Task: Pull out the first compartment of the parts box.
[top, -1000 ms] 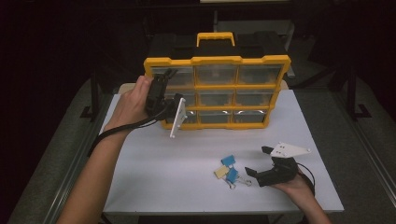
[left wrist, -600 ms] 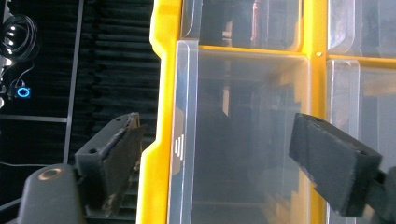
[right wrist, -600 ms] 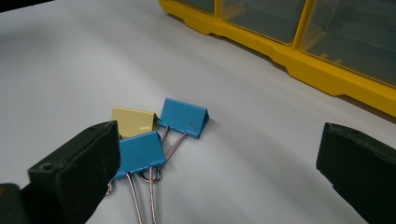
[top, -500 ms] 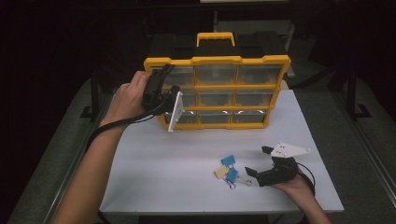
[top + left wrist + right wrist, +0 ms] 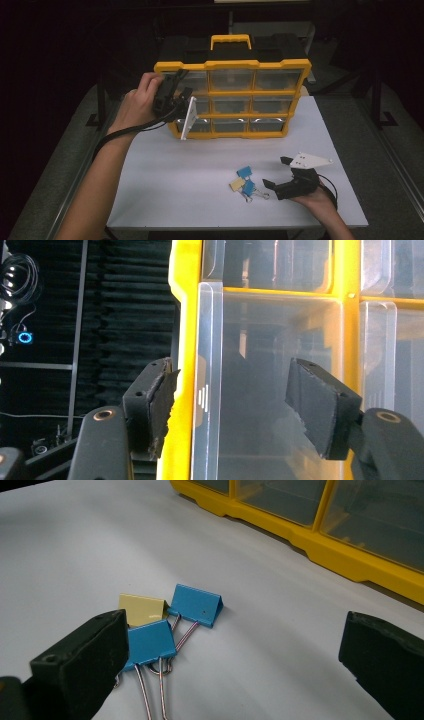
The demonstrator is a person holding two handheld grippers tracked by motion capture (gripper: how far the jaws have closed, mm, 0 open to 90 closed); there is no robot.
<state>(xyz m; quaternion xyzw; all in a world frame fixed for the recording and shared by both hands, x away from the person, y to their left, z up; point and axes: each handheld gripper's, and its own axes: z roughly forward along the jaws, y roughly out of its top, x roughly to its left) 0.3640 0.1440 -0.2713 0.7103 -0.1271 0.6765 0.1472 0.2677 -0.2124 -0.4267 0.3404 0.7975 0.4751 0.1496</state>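
At the near edge of the white tabletop (image 5: 200, 170), the person's right hand rests holding the right gripper (image 5: 276, 174), its jaws spread wide with nothing between them. In the right gripper view, three binder clips lie just ahead of that gripper: a blue binder clip (image 5: 149, 644) nearest, beside the left jaw; a yellow binder clip (image 5: 141, 608) right behind it; and a second blue clip (image 5: 196, 604) to their right. The three lie in a tight bunch, touching or nearly touching, their wire handles pointing back toward the gripper. In the high view the bunch sits on the tabletop just to the left of the right gripper.

Farther back, a yellow organizer box (image 5: 233, 65) with clear plastic drawers stands upright across the middle of the tabletop, its carry handle on top. The left hand (image 5: 137, 102) holds the left gripper (image 5: 183, 99) up against the box's left column of drawers. In the left gripper view, its jaws have just been closing and stand half spread around the front edge of a clear drawer (image 5: 260, 385), one pad outside the yellow frame and one in front of the drawer face; the pads do not yet press on it.
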